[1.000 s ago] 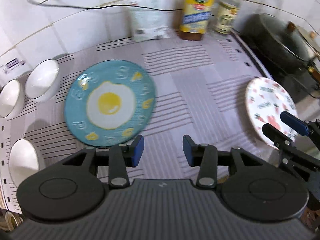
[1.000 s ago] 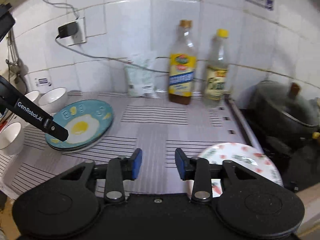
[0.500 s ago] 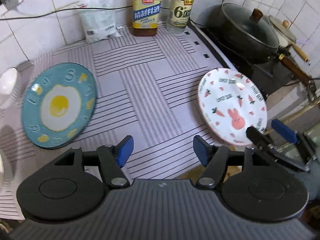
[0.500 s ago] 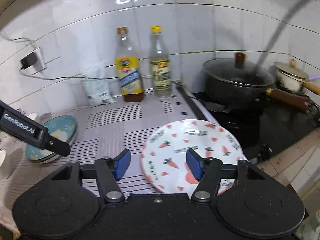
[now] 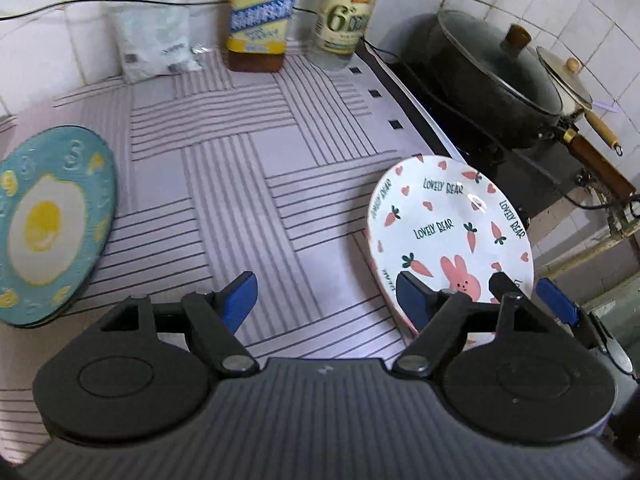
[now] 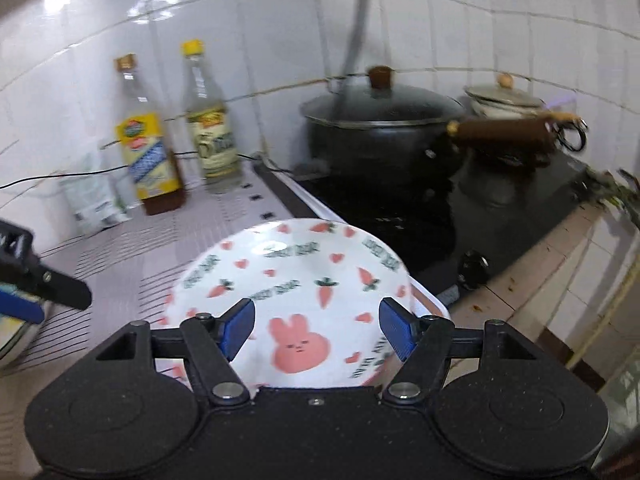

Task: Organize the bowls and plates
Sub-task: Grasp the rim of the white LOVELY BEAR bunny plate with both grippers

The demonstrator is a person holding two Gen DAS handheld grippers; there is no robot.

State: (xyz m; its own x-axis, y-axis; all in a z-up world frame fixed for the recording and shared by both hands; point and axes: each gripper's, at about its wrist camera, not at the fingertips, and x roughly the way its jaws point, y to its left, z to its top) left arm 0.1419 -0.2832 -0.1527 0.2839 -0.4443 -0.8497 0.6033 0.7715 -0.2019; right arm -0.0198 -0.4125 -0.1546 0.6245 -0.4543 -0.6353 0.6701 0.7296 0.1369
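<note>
**Right gripper lining up on the rabbit plate, left one idle**

Tiled kitchen corner, striped counter mat (image 5: 256,168) running up to a black hob.

Left wrist view:
- Left gripper (image 5: 326,292) spread wide, nothing between the fingers, hanging above the mat between the two plates. Looks like it's parked out of the way.
- Rabbit-and-carrot plate (image 5: 448,216) sits at the mat's right edge, just beside the hob. Near rim appears to reach the counter's front edge, which would give a finger room to get under it.
- Right gripper (image 5: 532,292) shows at that plate's near rim, one finger over the plate face, the other outside it. Contact: cannot tell.
- Fried-egg plate (image 5: 52,220) far left, well apart; judging by the task, the likely stacking target.
- Oil bottle (image 5: 260,12), clear bottle (image 5: 344,16) and a bag (image 5: 152,32) are against the wall, lidded wok (image 5: 492,80) on the hob. All clear of the path.

Right wrist view:
- Right gripper (image 6: 316,324) spread, the rabbit plate (image 6: 296,272) filling the gap and beyond. Fingers are not closed on anything.
- Plate is wider than the opening, so my guess is a rim pinch is needed, not a straddle.
- Left gripper's fingertip (image 6: 60,288) pokes in at left.
- Wok (image 6: 380,128) close behind: risk of a knock if the lift swings back.
</note>
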